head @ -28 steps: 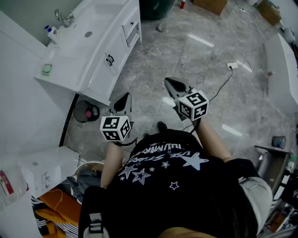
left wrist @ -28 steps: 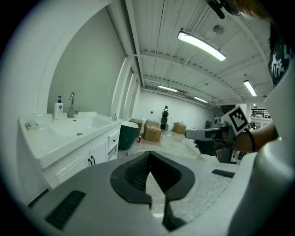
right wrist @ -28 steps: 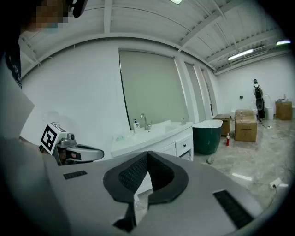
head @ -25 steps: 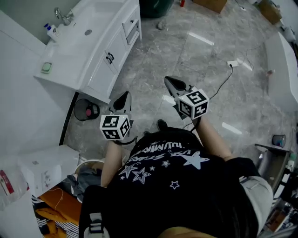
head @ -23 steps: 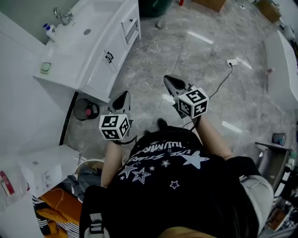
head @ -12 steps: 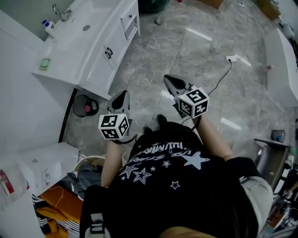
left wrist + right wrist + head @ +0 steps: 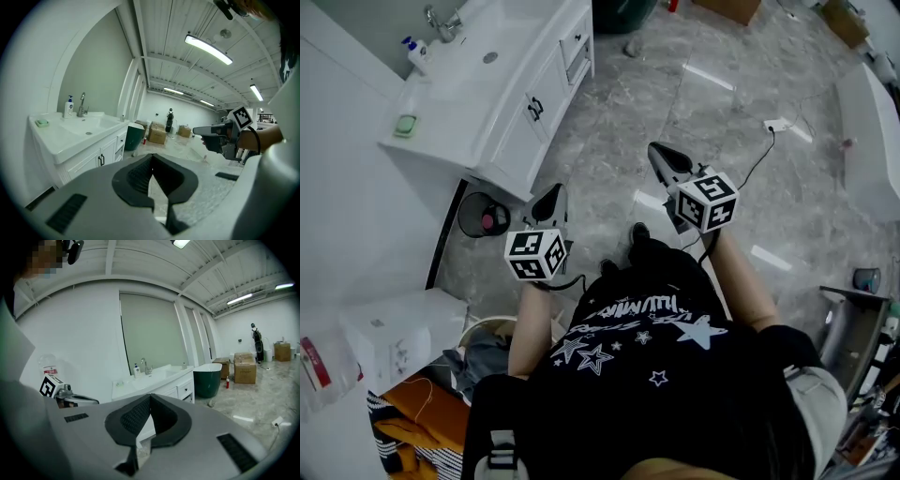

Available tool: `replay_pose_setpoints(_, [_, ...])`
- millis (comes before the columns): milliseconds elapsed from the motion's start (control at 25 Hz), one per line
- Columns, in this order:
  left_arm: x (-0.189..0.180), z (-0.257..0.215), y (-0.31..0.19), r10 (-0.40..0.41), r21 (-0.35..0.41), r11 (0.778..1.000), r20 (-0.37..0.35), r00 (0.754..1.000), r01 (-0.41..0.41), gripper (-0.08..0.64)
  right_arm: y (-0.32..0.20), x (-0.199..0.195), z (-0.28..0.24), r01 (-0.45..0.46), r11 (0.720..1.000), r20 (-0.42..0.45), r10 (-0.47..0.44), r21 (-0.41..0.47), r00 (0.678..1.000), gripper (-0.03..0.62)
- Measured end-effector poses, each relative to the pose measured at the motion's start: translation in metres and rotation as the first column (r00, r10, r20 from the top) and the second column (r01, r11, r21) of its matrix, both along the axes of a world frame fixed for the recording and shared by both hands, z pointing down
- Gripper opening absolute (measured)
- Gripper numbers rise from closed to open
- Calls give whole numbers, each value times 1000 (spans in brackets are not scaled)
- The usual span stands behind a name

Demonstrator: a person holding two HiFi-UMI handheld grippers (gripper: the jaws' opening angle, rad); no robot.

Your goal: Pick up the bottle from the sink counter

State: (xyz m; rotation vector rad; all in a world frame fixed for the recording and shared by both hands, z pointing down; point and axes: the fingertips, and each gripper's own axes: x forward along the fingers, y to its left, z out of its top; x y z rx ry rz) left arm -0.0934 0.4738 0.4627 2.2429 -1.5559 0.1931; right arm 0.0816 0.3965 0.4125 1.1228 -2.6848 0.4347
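Here's the white sink counter [image 7: 459, 105] running along the wall, and the bottle [image 7: 414, 54] is right there on it, a small white one with a blue pump top, standing upright at the counter's back edge just beside the faucet [image 7: 444, 17]. Further along the counter from the bottle, toward its near end, sits a green soap dish [image 7: 405, 125], so the bottle stands between the faucet and that dish. Neither tool is anywhere close to it. The left gripper [image 7: 549, 197] hangs out over the grey marble floor [image 7: 609, 122] in front of the counter, off its near end, and its jaws are pressed together at the tips with nothing caught between them. The right gripper [image 7: 662, 156] is further out from the counter again, well apart from it, and its own view shows the same thing: dark pads meeting at the tip, nothing gripped. Both grippers point roughly along the counter's front, each with its marker cube toward the person. Tucked against the near end of the counter is a black bin [image 7: 478, 215] with something pink inside. Past the counter's far end stands a dark green tub [image 7: 208, 375], with cardboard boxes [image 7: 245, 367] beyond it.
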Motion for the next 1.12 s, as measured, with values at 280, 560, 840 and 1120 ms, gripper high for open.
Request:
replay_pose_setpoints(280, [-10,-6,-14,-19,15,1000,-18,1000,19,8,-16,-6,2,-22,1000,9,22,-16,1000,6])
replay_pose_setpoints(560, [-19,3,-55,-45,-8,999,-11,999,45,8,-67,-19,14,6,999,28,-5,-31,1000,6])
replay_pose_setpoints(840, [-23,10,-151,-68,-33,997,8,998,68,8,-175,-15,27,6,998,64,-2,-61,998,6])
replay_pose_setpoints(1120, [-16,3,-268,-101,-40,994,21,995,102,8,-297,-5,30,26,996,88,-19,-87,996,6])
